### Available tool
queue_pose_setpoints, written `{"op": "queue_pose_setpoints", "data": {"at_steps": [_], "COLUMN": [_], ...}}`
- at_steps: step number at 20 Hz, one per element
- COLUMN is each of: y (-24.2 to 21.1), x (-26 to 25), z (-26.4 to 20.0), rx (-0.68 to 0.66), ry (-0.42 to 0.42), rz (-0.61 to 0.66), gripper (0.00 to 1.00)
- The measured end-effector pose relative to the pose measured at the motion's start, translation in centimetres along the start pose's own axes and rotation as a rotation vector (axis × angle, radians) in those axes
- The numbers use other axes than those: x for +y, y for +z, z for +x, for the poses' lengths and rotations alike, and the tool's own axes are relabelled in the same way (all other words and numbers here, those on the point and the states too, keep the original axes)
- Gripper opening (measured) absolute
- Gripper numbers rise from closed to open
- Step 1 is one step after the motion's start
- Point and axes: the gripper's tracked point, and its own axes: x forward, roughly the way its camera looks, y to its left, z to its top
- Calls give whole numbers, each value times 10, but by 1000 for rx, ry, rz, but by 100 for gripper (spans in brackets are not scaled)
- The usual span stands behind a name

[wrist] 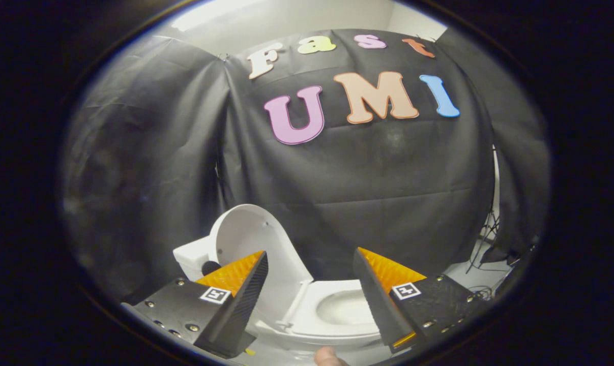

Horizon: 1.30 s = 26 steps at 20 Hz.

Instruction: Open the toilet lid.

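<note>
black cloth [388, 168] hangs in creased panels as the booth's wall, wrapping around on both sides, with a seam where two panels meet to the left of centre. above the cloth a pale wall [286, 18] shows, brightly lit near its top. at the lower right, thin dark cables [482, 239] trail down onto a light floor [472, 277].

The toilet lid [251, 239], the seat [312, 310] and the tank [192, 256] at the lower centre of the frame are plain glossy white. The cloth wall [378, 178] across the middle is matt black and creased. The gripper [311, 264] carries small black-and-white square markers on its fingers [235, 305].
</note>
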Motion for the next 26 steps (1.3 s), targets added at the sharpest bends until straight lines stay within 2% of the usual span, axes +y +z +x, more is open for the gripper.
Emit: {"op": "queue_pose_setpoints", "data": {"at_steps": [8,10,20,26], "y": [-15,-10,-8,-14], "x": [-59,-85,-195,-207], "z": [-39,-50,-74,-74], "rx": [23,2,-24,-16], "ry": [-65,-123,-243,-255], "rz": [-112,-127,-20,27], "gripper": [99,99,99,100]}}
